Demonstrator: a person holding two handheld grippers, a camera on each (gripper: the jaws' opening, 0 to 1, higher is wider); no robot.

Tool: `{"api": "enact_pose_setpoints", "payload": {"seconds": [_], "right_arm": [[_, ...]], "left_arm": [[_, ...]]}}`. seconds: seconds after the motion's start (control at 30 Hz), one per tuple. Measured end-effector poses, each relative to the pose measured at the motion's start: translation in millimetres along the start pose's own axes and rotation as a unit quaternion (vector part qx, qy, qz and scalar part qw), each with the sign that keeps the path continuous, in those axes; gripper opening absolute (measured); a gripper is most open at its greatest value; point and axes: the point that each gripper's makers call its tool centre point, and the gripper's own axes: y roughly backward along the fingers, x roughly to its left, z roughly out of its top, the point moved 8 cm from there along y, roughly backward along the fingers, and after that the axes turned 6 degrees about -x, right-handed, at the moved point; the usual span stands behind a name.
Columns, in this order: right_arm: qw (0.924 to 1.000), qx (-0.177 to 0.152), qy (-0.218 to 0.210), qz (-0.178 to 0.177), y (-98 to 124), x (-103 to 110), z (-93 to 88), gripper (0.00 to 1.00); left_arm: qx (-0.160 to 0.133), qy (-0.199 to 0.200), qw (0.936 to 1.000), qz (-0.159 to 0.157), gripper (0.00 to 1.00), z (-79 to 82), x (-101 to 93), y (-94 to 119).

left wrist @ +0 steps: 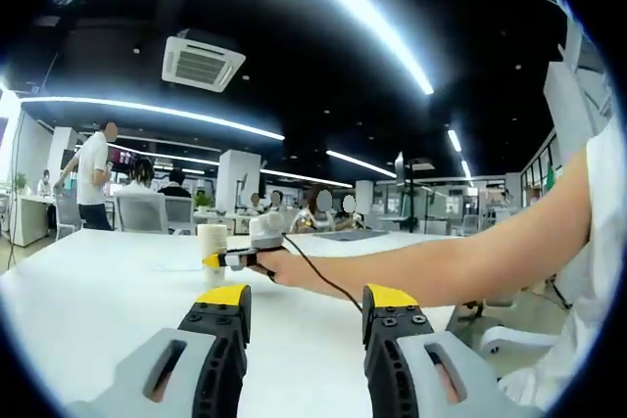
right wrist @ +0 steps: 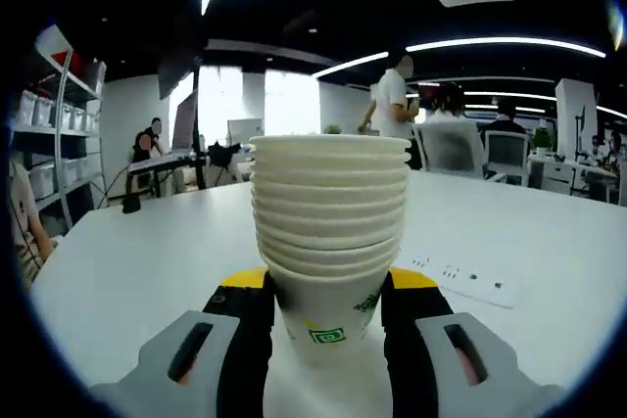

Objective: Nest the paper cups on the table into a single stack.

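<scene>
- Left gripper [left wrist: 305, 310]: jaws apart, nothing between them, low over the white table [left wrist: 88, 291].
- Mid-table, in the left gripper view: the stack of paper cups [left wrist: 212, 245] stands upright — the other gripper reaching it.
- Right gripper [right wrist: 324, 293]: jaws closed on the stack's bottom cup [right wrist: 328, 315] — a sheet of paper [right wrist: 460, 278] lies just beyond.

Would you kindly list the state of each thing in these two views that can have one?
stack of paper cups: nested, upright on the table, gripped between the jaws.
right gripper: shut on the stack's bottom cup.
left gripper: open, holding nothing, above the table.
sheet of paper: lying flat on the table beside the stack.
</scene>
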Motion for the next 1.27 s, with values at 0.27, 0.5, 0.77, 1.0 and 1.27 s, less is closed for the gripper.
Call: {"api": "enact_pose_setpoints", "payload": {"seconds": [0.27,0.5,0.77,1.0,1.27], "right_arm": [[0.9993,0.027,0.027,-0.002,-2,-5,-11.0,0.46],[0.9996,0.023,0.015,-0.006,1,-10,-13.2,0.48],[0.9998,0.016,0.008,-0.003,22,-6,1.0,0.65],[0.9987,-0.046,0.020,-0.004,109,16,33.5,0.70],[0.9963,-0.077,0.028,-0.027,211,45,52.7,0.67]], "left_arm": [[-0.006,0.001,1.0000,-0.007,0.48,-2.3,-6.6,-10],[0.000,0.000,1.0000,-0.007,0.48,-3.9,-7.6,-7],[-0.004,0.001,1.0000,0.001,0.49,2.1,0.1,-12],[-0.014,-0.010,0.9998,0.009,0.56,13.5,4.5,-14],[-0.004,-0.015,0.9998,0.015,0.56,14.2,7.9,-15]]}}
